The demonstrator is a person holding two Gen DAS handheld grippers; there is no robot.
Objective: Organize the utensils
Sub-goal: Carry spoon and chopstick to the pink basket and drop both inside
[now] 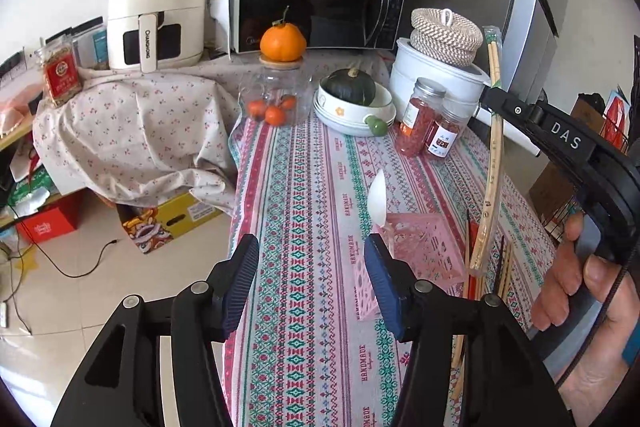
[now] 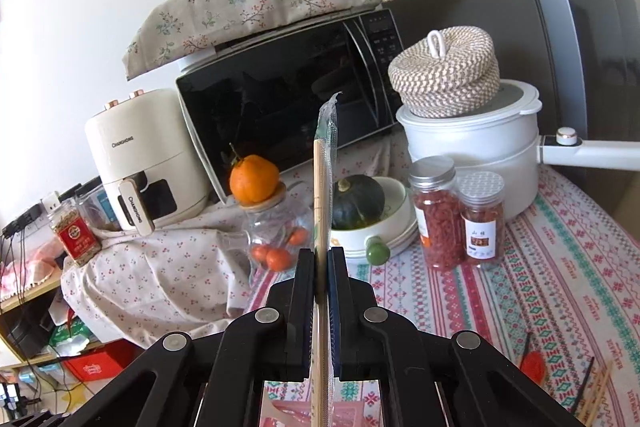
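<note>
Patterned tablecloth point(image 1: 320, 187), left tongs point(image 1: 312, 279) spread empty, right tongs point(image 2: 322, 275) clamping wrapped chopsticks point(image 2: 324, 179)

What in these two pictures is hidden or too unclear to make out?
- Pink basket: left wrist view, its near corner sits behind the left gripper's finger; contents are unclear beyond a white spoon.
- Wrapped chopsticks: right wrist view, lower end cut off by the bottom edge, under the right gripper.
- Loose chopsticks: right wrist view, too small to count.
</note>
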